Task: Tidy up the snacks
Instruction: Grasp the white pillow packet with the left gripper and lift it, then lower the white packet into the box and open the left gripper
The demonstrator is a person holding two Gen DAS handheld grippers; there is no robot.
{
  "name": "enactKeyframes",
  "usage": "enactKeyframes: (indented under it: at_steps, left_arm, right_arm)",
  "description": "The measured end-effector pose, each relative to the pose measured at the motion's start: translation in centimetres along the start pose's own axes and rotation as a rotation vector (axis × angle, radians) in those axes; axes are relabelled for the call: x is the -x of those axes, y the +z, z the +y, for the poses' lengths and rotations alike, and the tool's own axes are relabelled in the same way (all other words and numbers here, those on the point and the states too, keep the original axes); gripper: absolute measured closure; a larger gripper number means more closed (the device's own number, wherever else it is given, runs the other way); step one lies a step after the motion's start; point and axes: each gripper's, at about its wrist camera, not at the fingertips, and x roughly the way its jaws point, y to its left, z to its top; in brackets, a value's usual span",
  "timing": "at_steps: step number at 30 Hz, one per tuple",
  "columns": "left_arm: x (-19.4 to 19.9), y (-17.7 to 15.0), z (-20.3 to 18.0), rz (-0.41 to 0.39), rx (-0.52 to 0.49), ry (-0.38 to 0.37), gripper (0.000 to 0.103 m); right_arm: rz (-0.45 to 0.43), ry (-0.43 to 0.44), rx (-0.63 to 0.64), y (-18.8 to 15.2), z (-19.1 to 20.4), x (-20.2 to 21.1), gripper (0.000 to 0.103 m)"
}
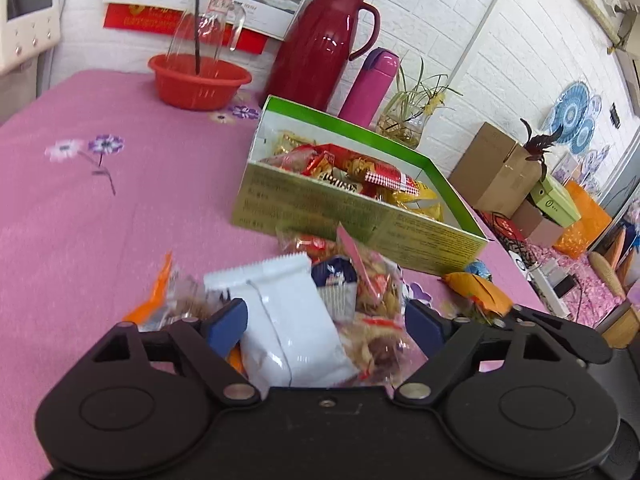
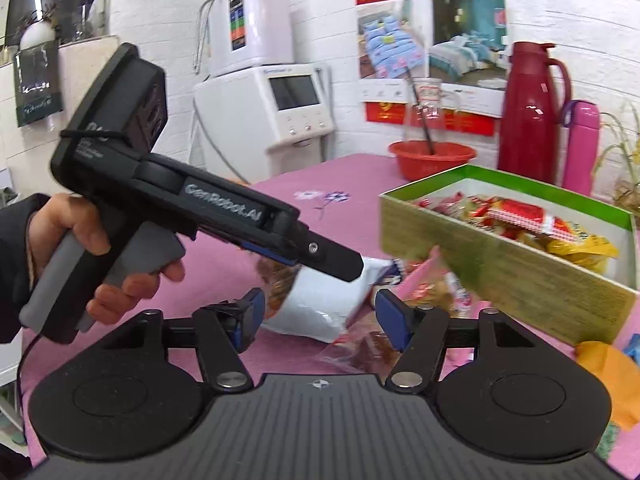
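Evidently light, crinkly and slippery, the white packet [image 1: 288, 320] lies on the pink surface [image 1: 100, 220] before the box [image 1: 340, 212], between the left hand-held gripper's [image 1: 326, 320] wide-open fingers, best pinched mid-body, while the right hand-held gripper [image 2: 320, 316] gapes empty.

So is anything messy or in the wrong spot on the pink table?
Yes. A heap of snack packets, including a white packet, lies loose on the pink tablecloth in front of the green box instead of inside it. The left gripper has its fingers open around the white packet.
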Motion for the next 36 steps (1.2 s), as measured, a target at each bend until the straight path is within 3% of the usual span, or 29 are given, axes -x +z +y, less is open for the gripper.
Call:
enactKeyframes:
  at_steps: [9,15,17,20,21,22,23,30,36]
  left_arm:
    - [-1.0,-1.3,2.1,0.025,0.079,-0.002,0.022]
    - [-2.4,-1.3,2.9,0.036,0.102,-0.027,0.036]
    - [-2.4,-1.2,3.1,0.032,0.103,-0.028,0.037]
    - [-2.6,-1.1,3.1,0.028,0.109,-0.019,0.040]
    - [-2.6,-1.1,3.1,0.026,0.106,-0.012,0.046]
    - [-2.7,-1.1,3.0,0.024,0.100,-0.002,0.061]
    - [-2.6,-1.1,2.9,0.020,0.091,0.017,0.064]
    - [-1.0,-1.5,1.6,-0.005,0.083,0.008,0.071]
    - [1.3,-0.1,-2.1,-0.089,-0.008,-0.020,0.071]
  right_arm:
    - [0.096,-0.018,0.020,0.6,0.4,-5.8,0.002]
    - [0.173,-0.032,0.009,0.0,-0.1,-6.7,0.004]
    - [0.185,-0.019,-0.033,-0.1,-0.5,-6.8,0.004]
    - [0.173,-0.011,-0.082,-0.1,-0.8,-7.3,0.005]
    - [0.171,-0.005,-0.099,-0.1,-0.9,-7.4,0.008]
    - [0.179,0.001,-0.120,-0.1,-1.0,-7.5,0.022]
    - [0.178,0.016,-0.131,-0.1,-1.0,-7.5,0.028]
    - [0.157,-0.003,-0.112,0.1,0.0,-5.4,0.037]
    - [0.044,-0.041,-0.069,1.4,0.7,-1.6,0.038]
